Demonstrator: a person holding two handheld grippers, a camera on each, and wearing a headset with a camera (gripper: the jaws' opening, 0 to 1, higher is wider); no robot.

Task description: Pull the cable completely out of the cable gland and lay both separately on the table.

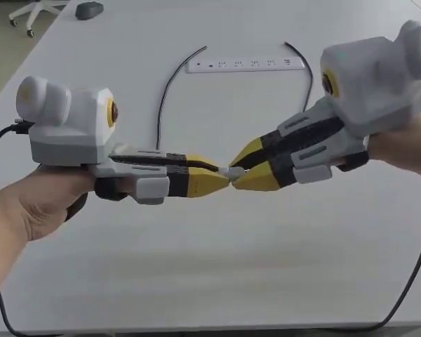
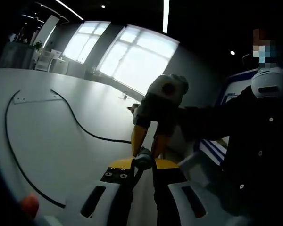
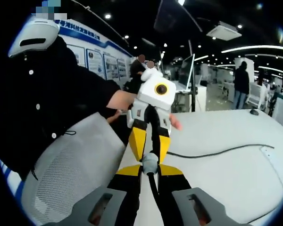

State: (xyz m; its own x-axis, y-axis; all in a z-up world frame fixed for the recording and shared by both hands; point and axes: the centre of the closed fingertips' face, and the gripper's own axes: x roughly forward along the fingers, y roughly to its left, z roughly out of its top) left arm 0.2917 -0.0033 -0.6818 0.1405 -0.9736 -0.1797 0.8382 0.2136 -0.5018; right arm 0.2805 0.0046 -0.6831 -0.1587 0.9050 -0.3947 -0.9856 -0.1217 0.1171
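My left tongs point(image 1: 223, 180) and right tongs point(image 1: 238, 174) are both pinched narrow, tip to tip on the cable gland point(image 1: 231, 171), above the middle of the tabletop point(image 1: 217, 267). I'd draw them straight apart along the cable point(image 3: 153, 186), grip firm, without twisting, so it slides free cleanly.

In the head view the cable gland point(image 1: 231, 171) is a tiny pale speck hidden between the tips of the left hand-held gripper point(image 1: 223, 180) and right hand-held gripper point(image 1: 237, 174), and the cable point(image 1: 161, 105) disappears behind the left one.
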